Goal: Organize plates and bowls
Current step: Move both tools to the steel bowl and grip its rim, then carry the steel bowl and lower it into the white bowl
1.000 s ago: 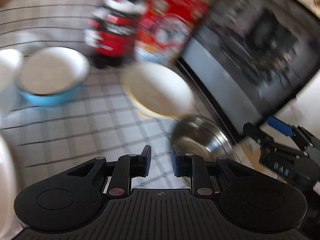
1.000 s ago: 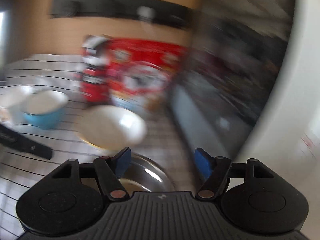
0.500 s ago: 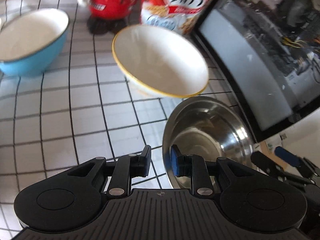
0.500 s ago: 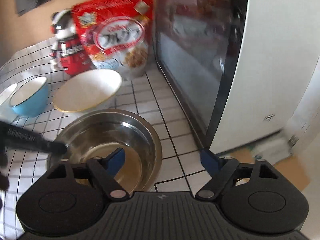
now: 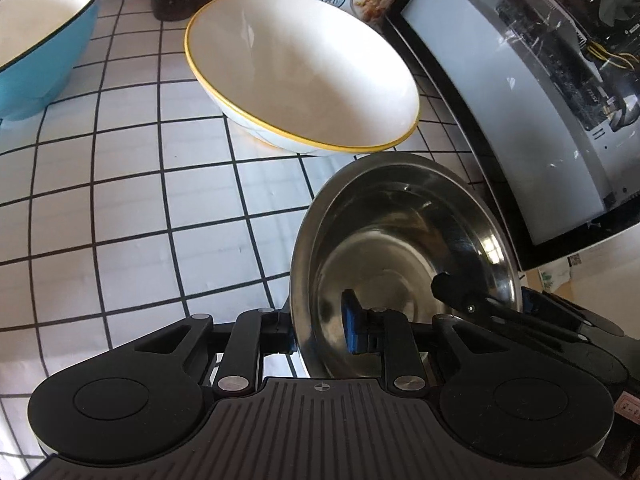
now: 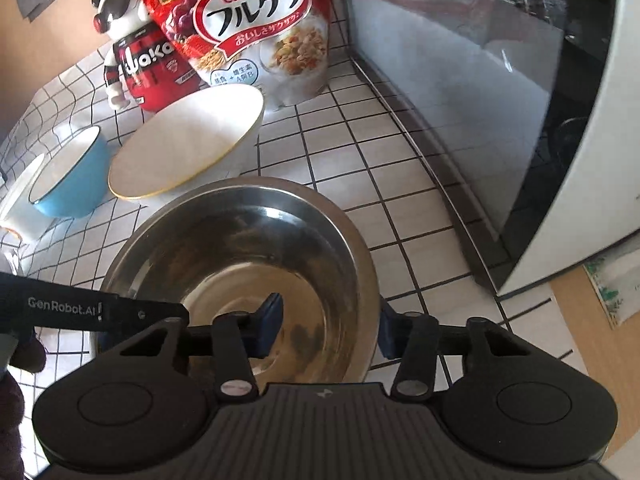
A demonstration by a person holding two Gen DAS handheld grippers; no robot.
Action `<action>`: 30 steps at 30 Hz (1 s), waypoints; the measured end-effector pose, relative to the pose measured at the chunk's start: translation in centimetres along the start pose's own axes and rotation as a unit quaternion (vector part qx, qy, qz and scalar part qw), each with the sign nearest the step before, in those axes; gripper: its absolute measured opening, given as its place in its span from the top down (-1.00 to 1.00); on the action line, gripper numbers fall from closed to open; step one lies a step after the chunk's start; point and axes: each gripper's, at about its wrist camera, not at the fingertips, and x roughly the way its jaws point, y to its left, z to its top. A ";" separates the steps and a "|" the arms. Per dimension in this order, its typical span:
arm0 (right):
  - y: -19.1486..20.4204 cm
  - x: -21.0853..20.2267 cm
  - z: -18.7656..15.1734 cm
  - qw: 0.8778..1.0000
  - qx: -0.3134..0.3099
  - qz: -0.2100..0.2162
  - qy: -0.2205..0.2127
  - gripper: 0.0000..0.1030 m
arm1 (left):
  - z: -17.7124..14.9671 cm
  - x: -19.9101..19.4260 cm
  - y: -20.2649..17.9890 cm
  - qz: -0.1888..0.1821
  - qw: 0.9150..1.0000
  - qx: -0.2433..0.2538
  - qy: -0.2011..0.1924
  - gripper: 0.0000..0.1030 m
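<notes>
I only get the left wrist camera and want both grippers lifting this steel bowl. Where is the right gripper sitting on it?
Observer: The right gripper straddles the right side of the steel bowl's rim, one finger inside and one outside, jaws wide apart, not clamped.
Operator: Is there anything past the blue bowl?
Observer: Yes, a white dish sits just beyond the blue bowl, cut off by the frame edge.
Operator: What is the red thing behind the yellow-rimmed bowl?
Observer: A figurine with a red body and a white head, standing behind the yellow-rimmed bowl and beside the Calbee cereal bag.
</notes>
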 end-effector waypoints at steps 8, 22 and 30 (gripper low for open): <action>-0.2 0.1 0.4 1.000 -0.004 -0.013 0.012 0.48 | 0.3 0.0 0.1 0.005 1.000 -0.020 0.019 0.68; 6.9 -7.3 3.2 0.994 -0.069 -0.002 -0.083 0.51 | -0.3 -11.7 2.2 -0.026 0.995 -0.008 -0.098 0.68; 15.9 -10.6 6.4 0.976 -0.149 0.052 -0.151 0.51 | -0.4 -20.6 7.3 -0.004 0.977 -0.047 -0.207 0.67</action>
